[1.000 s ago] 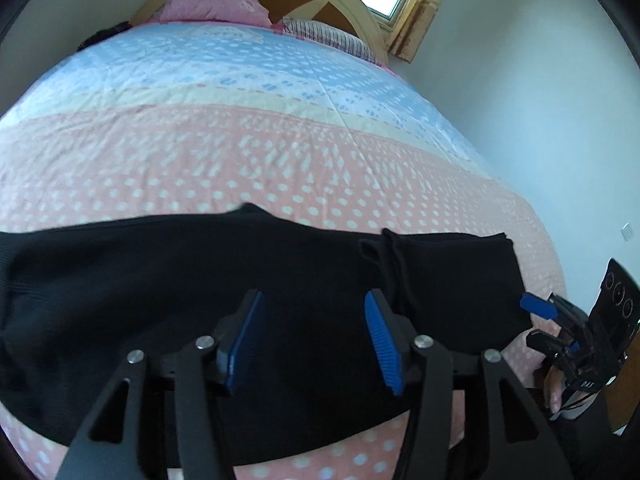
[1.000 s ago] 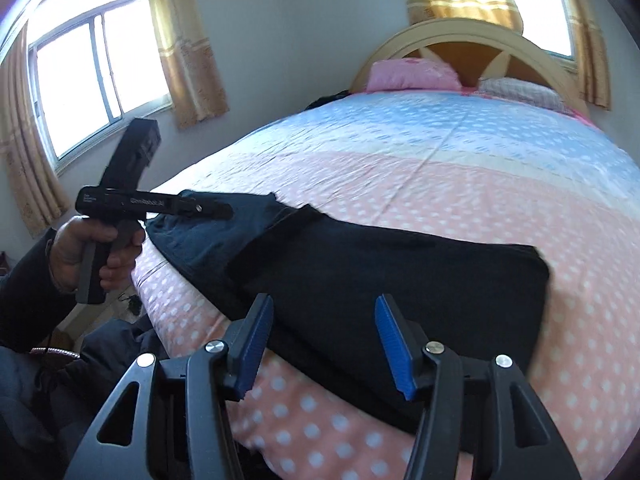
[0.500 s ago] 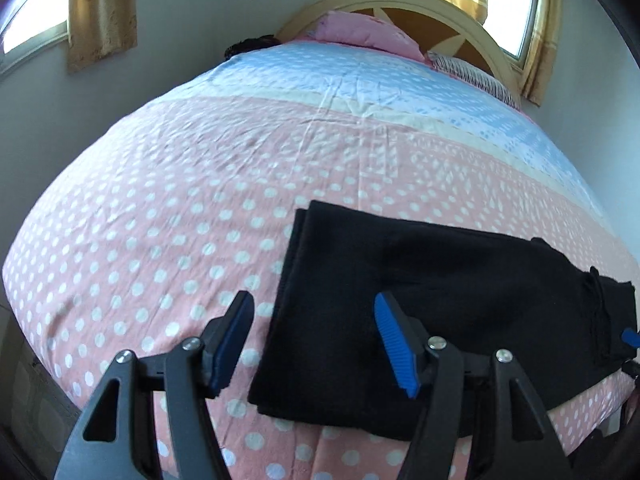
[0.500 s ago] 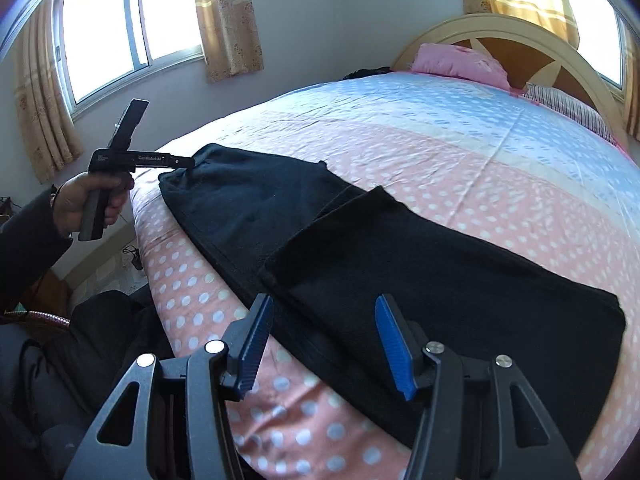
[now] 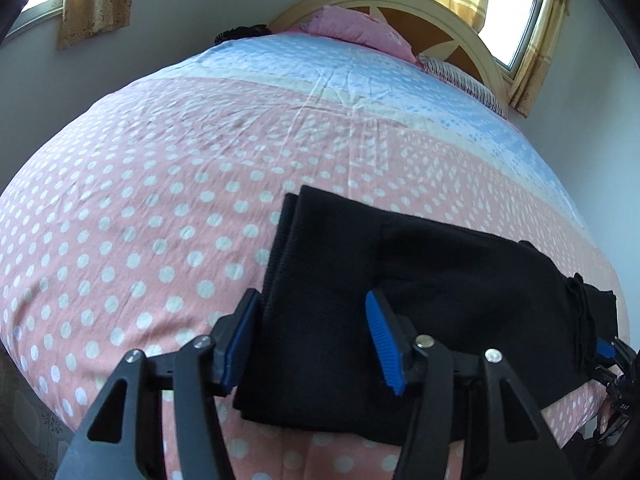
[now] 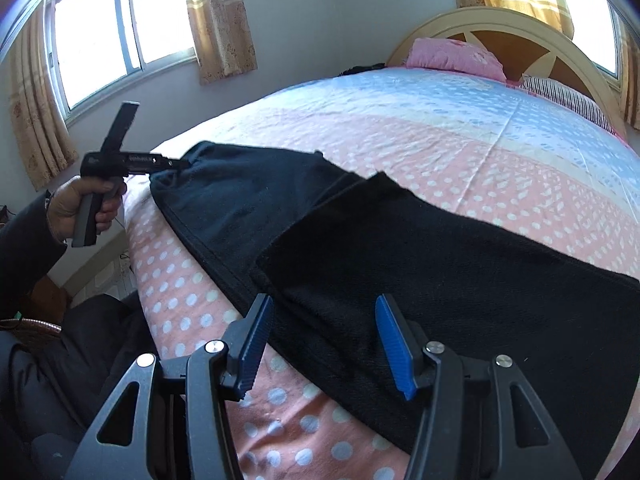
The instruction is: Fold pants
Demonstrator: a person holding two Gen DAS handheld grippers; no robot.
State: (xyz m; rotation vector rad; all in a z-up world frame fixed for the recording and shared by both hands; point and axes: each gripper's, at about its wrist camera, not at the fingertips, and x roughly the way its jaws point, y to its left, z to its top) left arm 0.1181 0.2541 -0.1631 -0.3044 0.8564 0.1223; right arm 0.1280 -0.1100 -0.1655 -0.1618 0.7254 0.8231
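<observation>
Black pants (image 5: 420,280) lie folded across the near edge of the bed; in the right wrist view the pants (image 6: 460,248) show an upper layer lying over a lower one. My left gripper (image 5: 312,300) hovers at their left end, its jaws closing, with the cloth's end lying between the fingers and the pads not pressing it. From the right wrist view, the left gripper (image 6: 176,164) touches the pants' far end. My right gripper (image 6: 324,304) is open over the near folded edge, gripping nothing. Its blue tip (image 5: 608,350) peeks in at the pants' right end.
The bed's pink dotted cover (image 5: 140,208) turns blue toward the headboard (image 6: 500,20), where a pink pillow (image 5: 360,34) and a striped pillow (image 6: 560,96) lie. A hand (image 6: 80,204) in a dark sleeve holds the left gripper. Curtained windows (image 6: 100,40) line the wall.
The left gripper has swung from the middle of the pants to their left end and sunk toward it. The right gripper has come slightly closer to the near folded edge.
</observation>
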